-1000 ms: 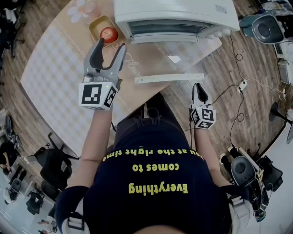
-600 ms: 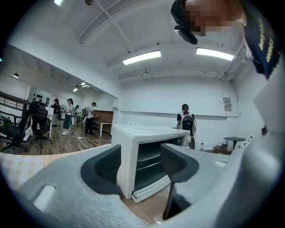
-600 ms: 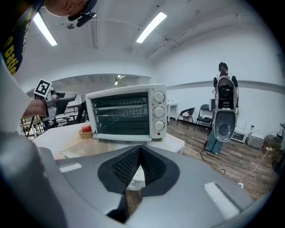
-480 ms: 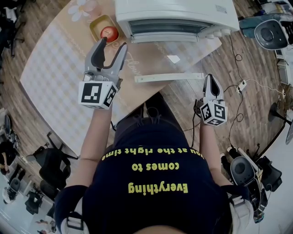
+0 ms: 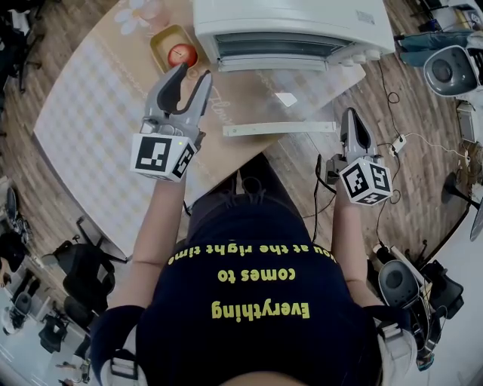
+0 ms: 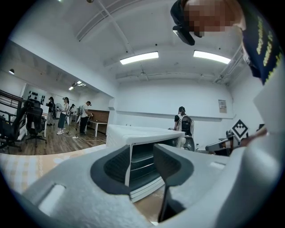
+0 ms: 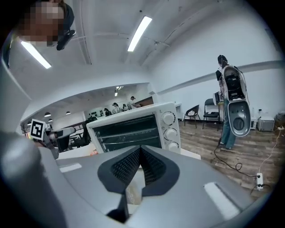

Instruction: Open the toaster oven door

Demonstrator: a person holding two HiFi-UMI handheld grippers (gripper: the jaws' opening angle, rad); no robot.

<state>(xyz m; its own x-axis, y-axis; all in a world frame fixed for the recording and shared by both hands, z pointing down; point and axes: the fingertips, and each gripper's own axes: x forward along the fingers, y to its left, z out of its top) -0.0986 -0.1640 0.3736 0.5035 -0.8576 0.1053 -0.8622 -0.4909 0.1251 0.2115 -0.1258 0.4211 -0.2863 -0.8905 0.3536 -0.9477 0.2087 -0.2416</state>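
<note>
We are judging the oven [image 5: 294, 19] door [image 5: 317, 105] stiff, hinged and light to swing, with fragile glass. The handle [image 5: 279, 128] is the place to grip. The door is already lying folded down toward us. Our left gripper [image 5: 192, 74], jaws apart and just closing on nothing, is hanging well left of the handle. Our right gripper [image 5: 352, 114] is clenched empty near the handle's right end.
</note>
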